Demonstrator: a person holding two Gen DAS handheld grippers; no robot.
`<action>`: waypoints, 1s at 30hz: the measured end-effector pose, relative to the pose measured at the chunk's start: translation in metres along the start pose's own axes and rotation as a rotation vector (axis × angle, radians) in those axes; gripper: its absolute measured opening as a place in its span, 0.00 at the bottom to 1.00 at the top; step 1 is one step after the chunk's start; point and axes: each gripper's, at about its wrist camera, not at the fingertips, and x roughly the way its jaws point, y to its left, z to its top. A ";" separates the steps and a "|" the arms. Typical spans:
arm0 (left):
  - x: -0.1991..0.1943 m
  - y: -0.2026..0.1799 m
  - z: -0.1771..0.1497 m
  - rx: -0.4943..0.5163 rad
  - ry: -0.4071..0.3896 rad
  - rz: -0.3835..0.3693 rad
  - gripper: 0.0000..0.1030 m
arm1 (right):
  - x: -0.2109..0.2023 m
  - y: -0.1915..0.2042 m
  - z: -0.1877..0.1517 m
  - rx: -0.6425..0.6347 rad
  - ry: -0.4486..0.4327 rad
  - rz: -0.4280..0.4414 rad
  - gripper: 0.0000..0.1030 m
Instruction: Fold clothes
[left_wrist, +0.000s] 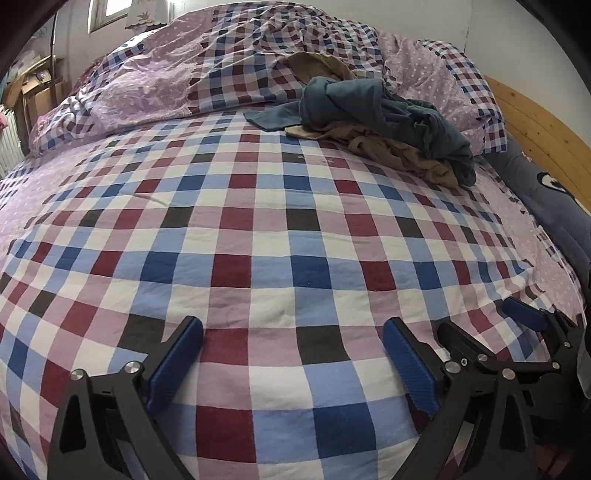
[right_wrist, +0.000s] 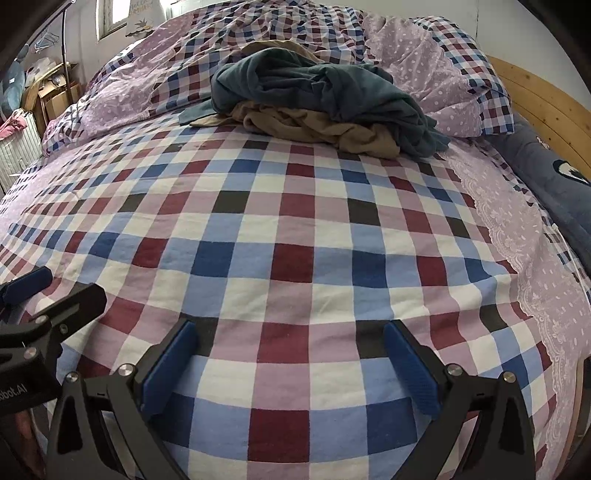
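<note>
My left tongs (left_wrist: 293, 332) stand wide over the checked bedspread (left_wrist: 258, 229), blue pads (left_wrist: 177, 365) well apart and nothing between them. My right tongs (right_wrist: 291, 338) are spread just as wide, also empty, with only the bedspread's squares showing in the gap. The two sit side by side at the near edge of the bedspread: in the left wrist view the right tongs show at the lower right corner, and in the right wrist view the left tongs show at the lower left.

Beyond them the bedspread lies flat and bare across its middle. At its far end, towards the right, sits the pile of clothes: a teal garment (right_wrist: 325, 92) crumpled on top of a tan garment (right_wrist: 314, 127), with a flat teal flap reaching out to the left onto the bedspread. Just behind the pile the rumpled duvet (left_wrist: 207, 70) in checks and lilac dots is heaped up. A wooden headboard (right_wrist: 546, 107) runs along the bedspread's right side.
</note>
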 end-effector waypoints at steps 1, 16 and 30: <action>0.001 -0.001 0.000 0.001 0.001 0.001 0.98 | 0.000 0.000 0.000 -0.002 -0.001 -0.003 1.00; 0.010 -0.007 0.002 0.007 0.020 0.061 1.00 | -0.001 0.001 -0.002 -0.011 -0.016 -0.013 1.00; 0.011 -0.007 0.002 0.005 0.021 0.061 1.00 | 0.000 -0.001 -0.002 0.003 -0.015 -0.002 1.00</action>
